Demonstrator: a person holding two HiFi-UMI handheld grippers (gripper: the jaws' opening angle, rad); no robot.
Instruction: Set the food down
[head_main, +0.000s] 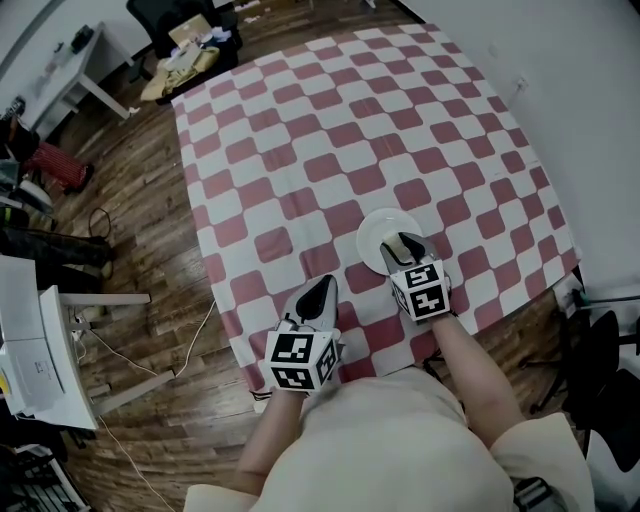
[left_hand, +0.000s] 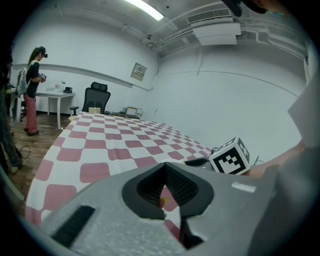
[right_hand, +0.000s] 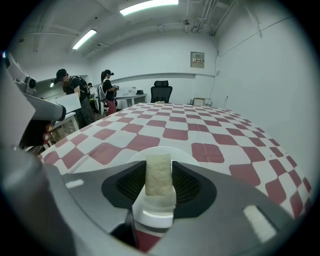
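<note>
Right gripper view first: my right gripper (right_hand: 159, 167) has its jaws clamped on the food (right_hand: 159, 176), a pale, rough-looking rectangular block standing upright between the pads. It's right over the white plate (right_hand: 138, 155), and honestly I can't tell if the bottom edge touches it. In the head view that plate sits lower centre-right of the frame on the red-and-white checkered tablecloth (head_main: 330, 130), near the table's front edge. My left gripper (left_hand: 165, 172) has its jaws together with nothing gripped, low over the cloth just left of the plate, and the right gripper's marker cube (left_hand: 230, 156) shows at its right. Further out there's a black office chair (right_hand: 161, 92) past the far end of the table, a couple of people (right_hand: 107, 92) standing mid left, and wooden floor (head_main: 140, 190) down the left of the head view.
</note>
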